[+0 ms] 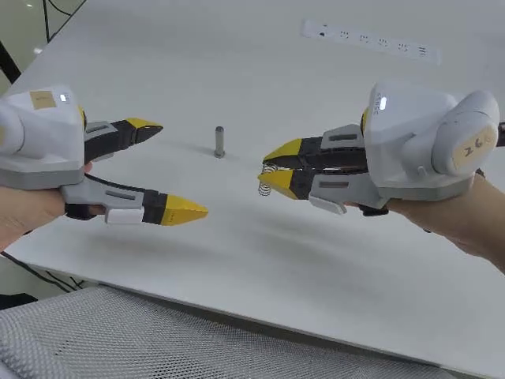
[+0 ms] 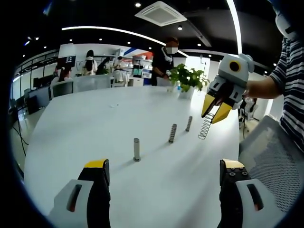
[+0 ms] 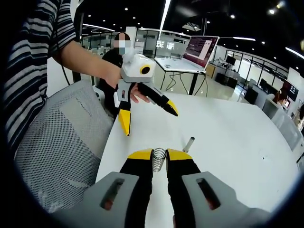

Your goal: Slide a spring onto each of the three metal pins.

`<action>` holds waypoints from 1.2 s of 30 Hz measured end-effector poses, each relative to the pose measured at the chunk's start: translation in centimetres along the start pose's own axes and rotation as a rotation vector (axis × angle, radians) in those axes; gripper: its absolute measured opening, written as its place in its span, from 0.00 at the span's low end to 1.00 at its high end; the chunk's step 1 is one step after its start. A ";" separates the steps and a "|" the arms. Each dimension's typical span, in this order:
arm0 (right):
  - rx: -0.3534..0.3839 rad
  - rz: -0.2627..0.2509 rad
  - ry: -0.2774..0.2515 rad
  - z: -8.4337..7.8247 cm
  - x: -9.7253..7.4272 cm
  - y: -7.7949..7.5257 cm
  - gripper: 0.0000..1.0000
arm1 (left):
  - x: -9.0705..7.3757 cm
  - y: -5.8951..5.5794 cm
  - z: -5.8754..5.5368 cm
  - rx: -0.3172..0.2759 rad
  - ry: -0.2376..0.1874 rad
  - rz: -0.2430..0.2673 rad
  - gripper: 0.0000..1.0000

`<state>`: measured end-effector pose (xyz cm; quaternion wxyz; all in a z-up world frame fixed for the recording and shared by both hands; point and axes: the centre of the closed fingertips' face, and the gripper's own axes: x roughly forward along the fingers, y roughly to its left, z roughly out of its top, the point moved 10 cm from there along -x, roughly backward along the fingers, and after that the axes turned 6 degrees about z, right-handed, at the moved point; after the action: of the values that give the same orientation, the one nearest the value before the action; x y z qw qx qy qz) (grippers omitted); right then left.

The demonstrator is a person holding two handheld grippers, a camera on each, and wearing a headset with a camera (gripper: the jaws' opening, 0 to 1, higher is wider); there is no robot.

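Note:
A bare metal pin [image 1: 219,142] stands upright on the white table [image 1: 237,253], between the two grippers. My right gripper [image 1: 272,170] is shut on a small spring [image 1: 267,175], held above the table just right of that pin. In the right gripper view the spring [image 3: 159,159] sits crosswise between the yellow fingertips, with the pin [image 3: 189,144] just beyond. My left gripper [image 1: 170,168] is open wide and holds nothing. The left gripper view shows the bare pin [image 2: 137,149] nearest, then two pins wearing springs [image 2: 173,133] [image 2: 189,123], and the right gripper [image 2: 214,108] with its spring [image 2: 205,126].
A white power strip [image 1: 371,39] lies at the table's far side. A grey mesh chair [image 1: 158,339] is at the near edge. A potted plant [image 2: 190,78] stands at the table's far end, with people in the room behind.

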<state>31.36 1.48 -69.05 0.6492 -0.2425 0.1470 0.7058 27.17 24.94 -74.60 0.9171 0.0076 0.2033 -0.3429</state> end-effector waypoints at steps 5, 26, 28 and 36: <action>0.000 -0.015 0.005 0.0 0.3 -0.4 0.12 | -0.5 0.3 -0.3 -0.011 -0.004 0.007 0.97; -0.042 -0.029 0.006 1.9 4.3 -4.7 0.12 | -1.9 1.1 -1.5 -0.047 -0.002 0.026 0.97; -0.029 -0.048 -0.005 2.2 4.6 -5.5 0.12 | -1.9 1.1 -1.5 -0.049 -0.001 0.024 0.97; 0.021 -0.095 -0.017 2.8 5.7 -7.5 0.12 | -2.1 1.0 -1.6 -0.051 -0.007 0.022 0.97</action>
<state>38.10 8.66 -68.91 0.6856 -0.2363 0.1372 0.6747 25.81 27.27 -75.43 0.9213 -0.0148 0.2089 -0.3276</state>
